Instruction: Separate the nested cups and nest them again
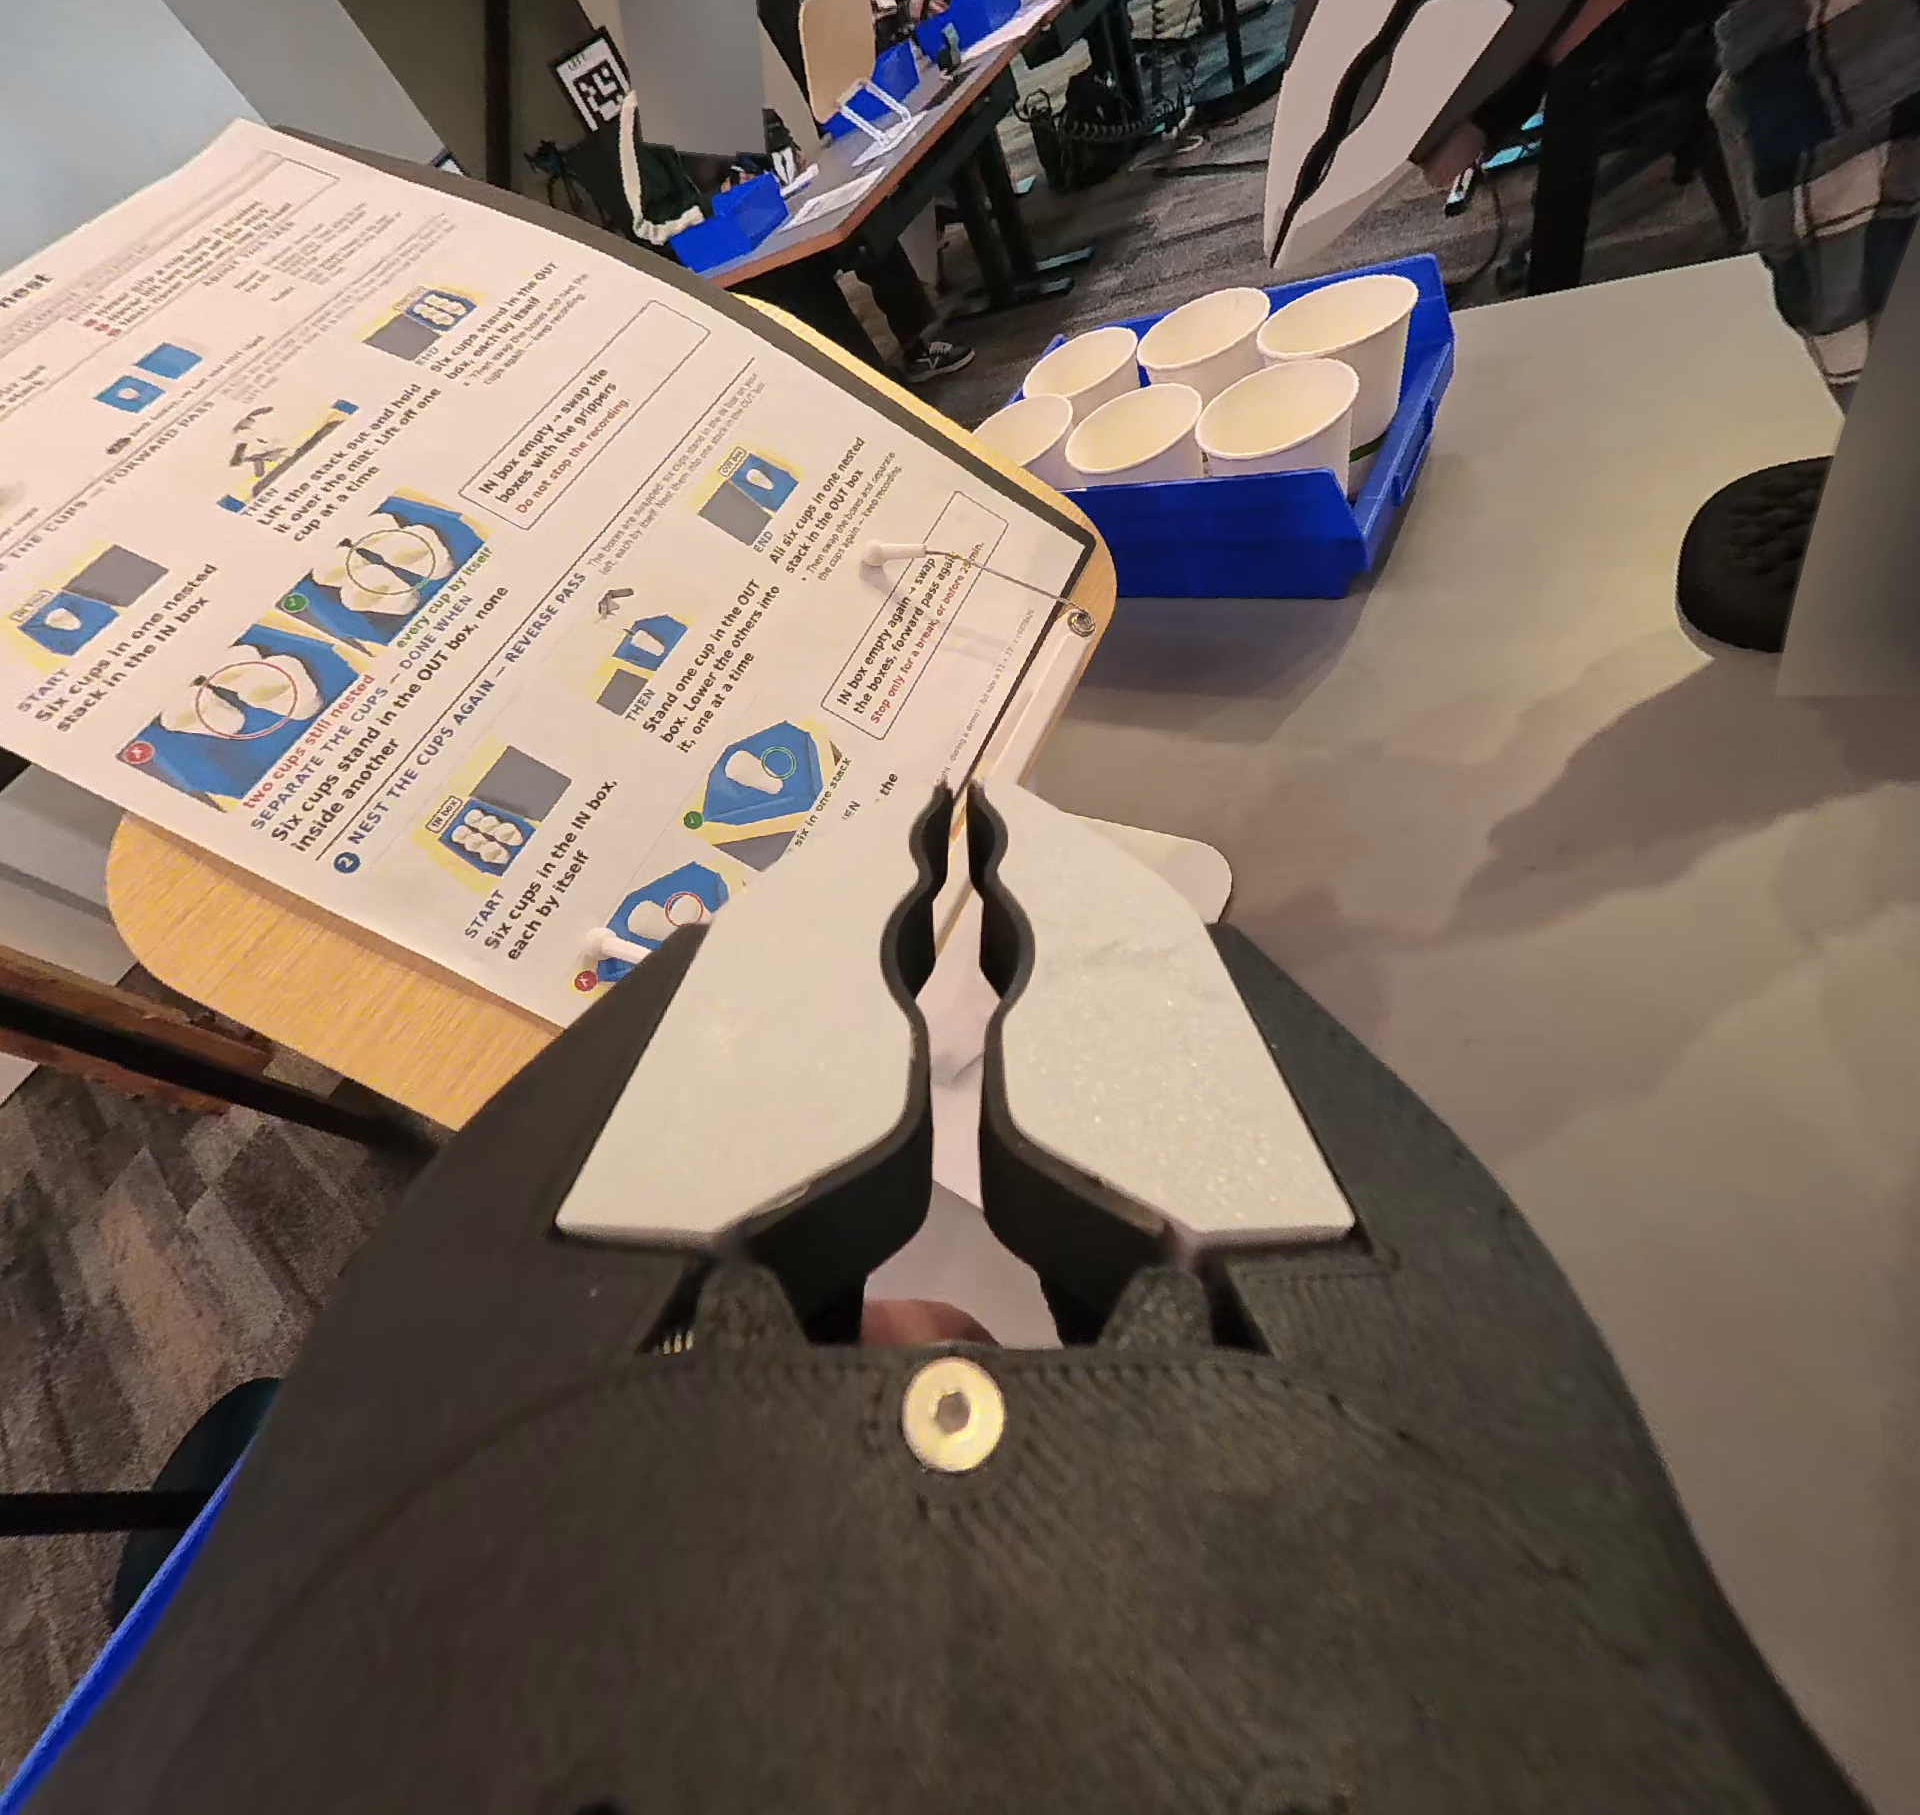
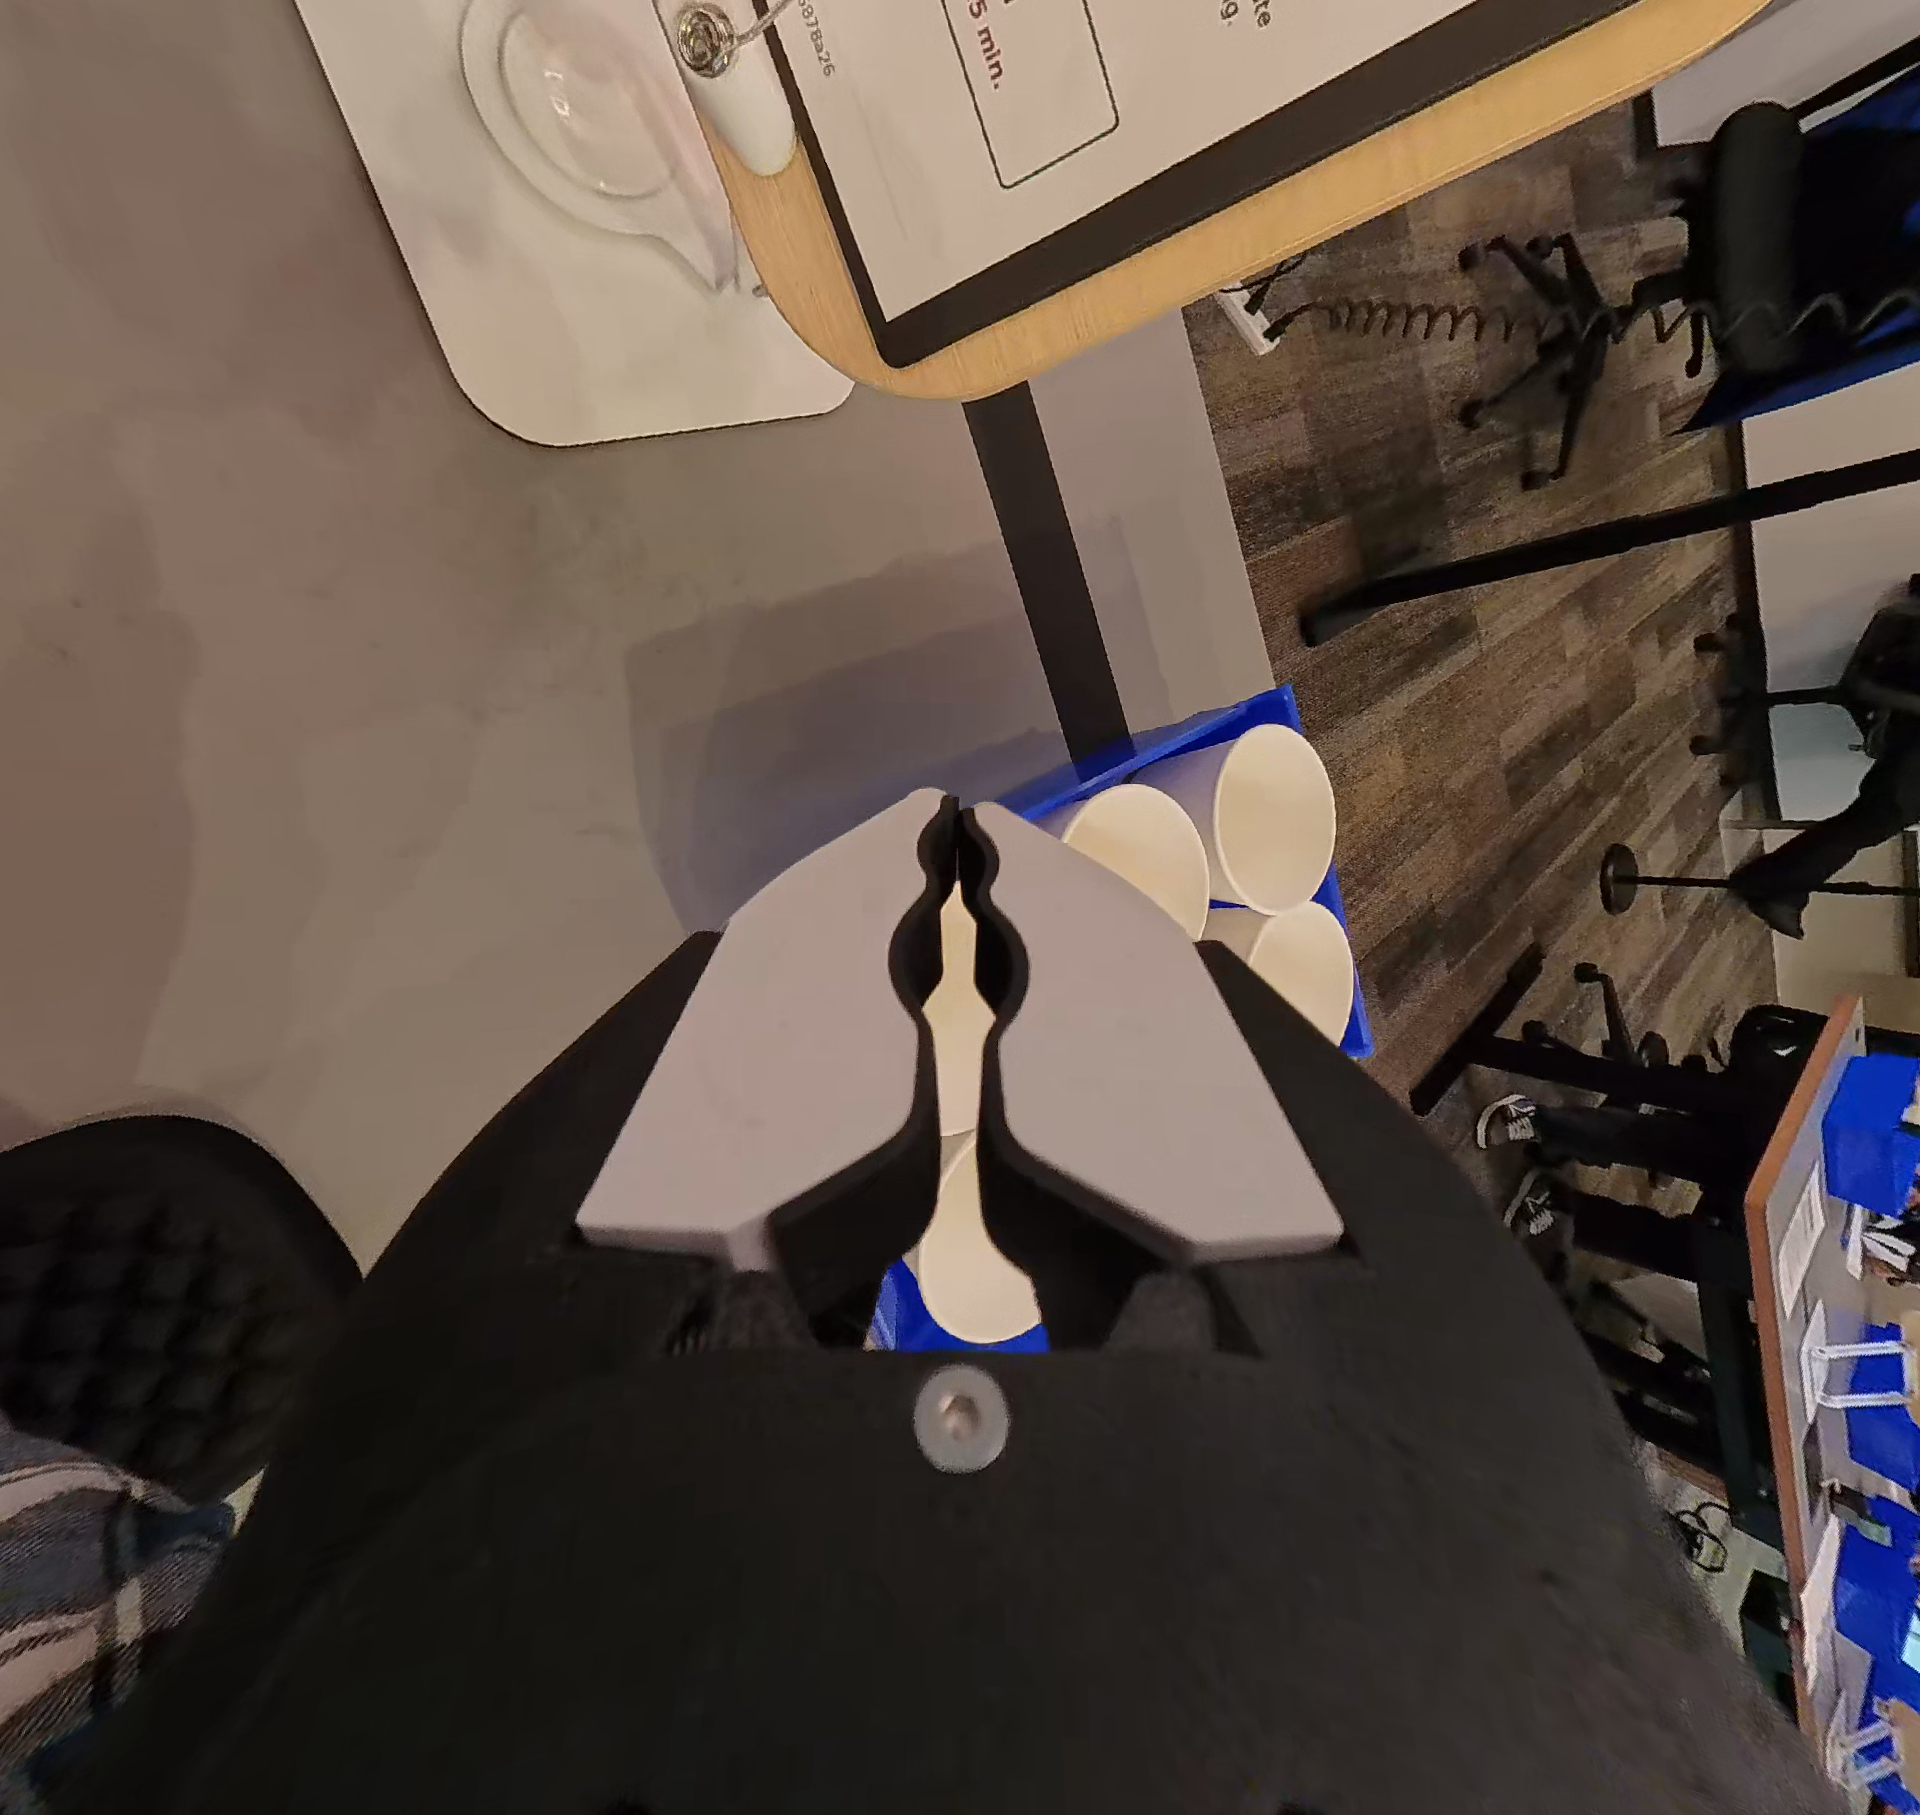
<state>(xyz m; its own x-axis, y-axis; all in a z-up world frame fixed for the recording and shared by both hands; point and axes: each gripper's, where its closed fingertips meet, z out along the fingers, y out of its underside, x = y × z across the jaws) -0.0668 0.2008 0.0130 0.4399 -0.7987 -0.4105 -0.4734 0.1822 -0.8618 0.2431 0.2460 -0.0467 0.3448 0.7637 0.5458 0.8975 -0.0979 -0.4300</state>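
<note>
Several white paper cups (image 1: pixel 1205 342) stand singly, side by side, in a blue bin (image 1: pixel 1226 529) at the far edge of the grey table. My left gripper (image 1: pixel 956 804) hangs over the near corner of the instruction board with its jaws shut and nothing between them. My right gripper (image 2: pixel 956 820) is shut with its tips touching and looks down on the cups (image 2: pixel 1273 820) and the bin (image 2: pixel 1195 742). It also shows in the left wrist view (image 1: pixel 1291 233), pointing down above the bin, clear of the cups.
A printed instruction sheet (image 1: pixel 468 518) lies on a tilted wooden board (image 1: pixel 312 944) on a white mat (image 2: pixel 468 259). A black chair (image 1: pixel 1756 560) stands at the table's right edge. A blue edge (image 1: pixel 94 1682) shows at bottom left. Other desks stand beyond. Spacing between my two grippers at the tips: around 35 cm.
</note>
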